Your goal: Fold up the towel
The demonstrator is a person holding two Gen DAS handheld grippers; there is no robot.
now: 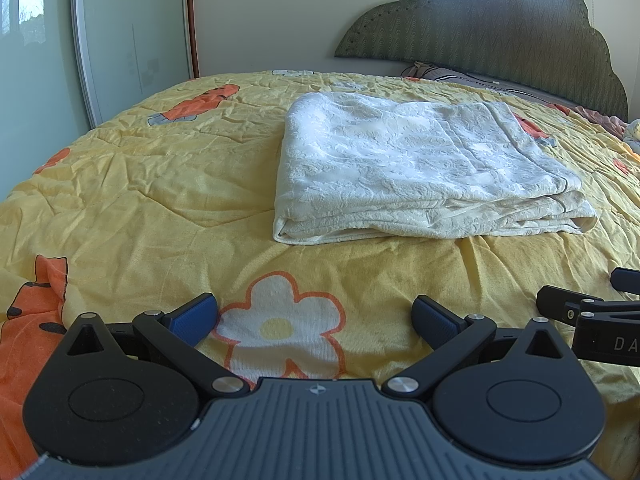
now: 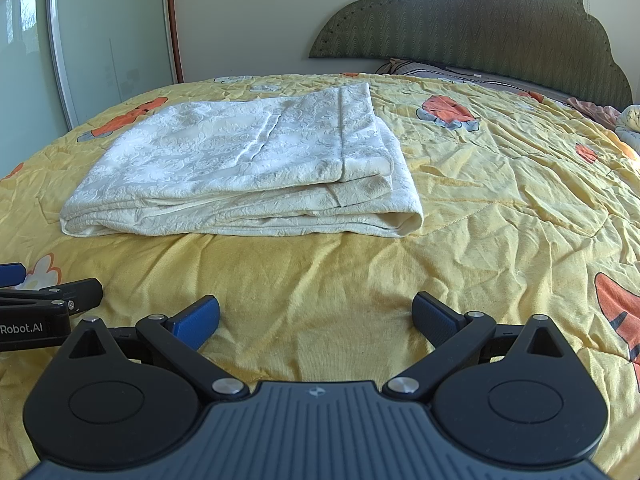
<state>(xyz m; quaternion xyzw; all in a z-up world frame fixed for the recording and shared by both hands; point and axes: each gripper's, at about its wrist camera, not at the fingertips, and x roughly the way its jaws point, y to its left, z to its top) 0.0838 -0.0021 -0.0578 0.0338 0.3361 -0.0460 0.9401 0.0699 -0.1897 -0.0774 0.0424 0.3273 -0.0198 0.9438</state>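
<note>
A cream-white patterned towel (image 1: 416, 168) lies folded into a thick rectangle of several layers on the yellow bedspread (image 1: 140, 184). In the right wrist view the same towel (image 2: 248, 168) sits left of centre, its layered edge facing me. My left gripper (image 1: 316, 320) hovers over the bedspread short of the towel, open, nothing between its blue pads (image 1: 192, 320). My right gripper (image 2: 316, 320) is likewise open and empty, a little back from the towel. Each gripper shows at the edge of the other's view: the right gripper (image 1: 592, 312) and the left gripper (image 2: 44, 300).
A green padded headboard (image 1: 500, 40) stands behind the bed, with pillows (image 2: 440, 70) at its foot. A sliding glass wardrobe door (image 1: 120, 32) is on the left. Wrinkled yellow bedspread with orange and flower prints (image 1: 280, 320) spreads around the towel.
</note>
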